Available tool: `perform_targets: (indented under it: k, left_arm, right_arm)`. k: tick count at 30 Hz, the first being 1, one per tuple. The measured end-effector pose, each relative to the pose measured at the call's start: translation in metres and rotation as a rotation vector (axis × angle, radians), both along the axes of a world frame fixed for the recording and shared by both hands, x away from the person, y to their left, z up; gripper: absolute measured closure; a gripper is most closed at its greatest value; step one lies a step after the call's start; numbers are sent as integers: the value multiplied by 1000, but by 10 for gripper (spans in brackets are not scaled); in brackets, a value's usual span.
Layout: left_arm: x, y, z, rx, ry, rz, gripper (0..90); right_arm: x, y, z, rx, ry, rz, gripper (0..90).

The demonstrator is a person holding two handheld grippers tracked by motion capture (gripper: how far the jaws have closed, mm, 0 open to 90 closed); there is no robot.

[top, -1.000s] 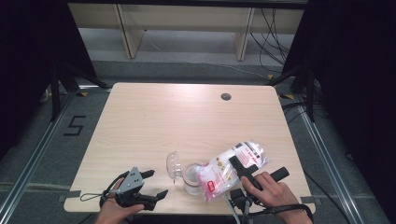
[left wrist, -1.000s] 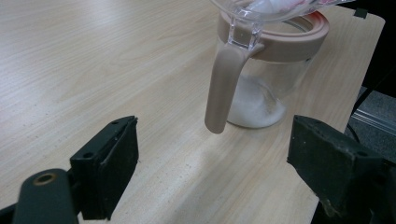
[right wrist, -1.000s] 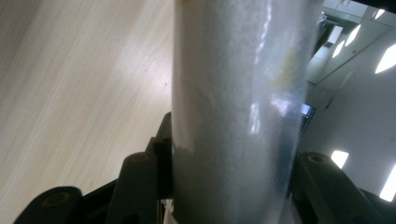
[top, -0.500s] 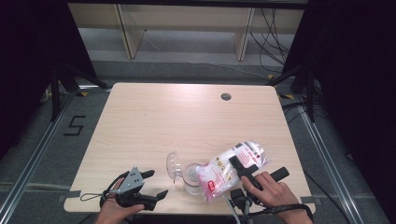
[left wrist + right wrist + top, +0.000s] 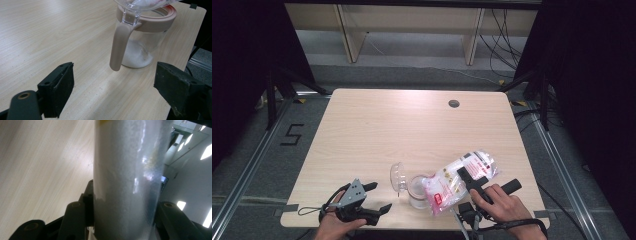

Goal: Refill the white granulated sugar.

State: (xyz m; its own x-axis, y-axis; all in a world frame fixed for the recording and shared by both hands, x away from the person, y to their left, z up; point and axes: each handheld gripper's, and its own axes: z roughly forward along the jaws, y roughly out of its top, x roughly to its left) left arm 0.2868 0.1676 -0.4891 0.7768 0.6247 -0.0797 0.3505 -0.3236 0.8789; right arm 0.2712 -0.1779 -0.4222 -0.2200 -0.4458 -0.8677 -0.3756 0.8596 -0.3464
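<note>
High view: low in the middle, the right gripper (image 5: 468, 176) tips a bag (image 5: 459, 180) over the jar (image 5: 418, 192) on the counter (image 5: 377, 130) so the white grains can fall in.

Left gripper view: its jaws stand wide and empty, near the jar's handle (image 5: 119, 46).

Right gripper view: its jaws squeeze the bag's sides.

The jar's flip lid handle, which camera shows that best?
The left gripper view: the handle hangs close and sharp off the jar's pink rim. The high view gives the jar as a small shape, handle too small to tell. The right gripper view shows the bag.
</note>
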Motion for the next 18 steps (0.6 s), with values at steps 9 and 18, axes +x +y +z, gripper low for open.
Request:
perform_targets:
  k: [9, 18]
  left_arm:
    - [0, 0, 0, -3, 0, -3, 159]
    - [0, 0, 0, 5, 0, 2, 160]
  right_arm:
    - [0, 0, 1, -5, -4, 4, 598]
    - [-1, 1, 1, -9, -7, 2, 602]
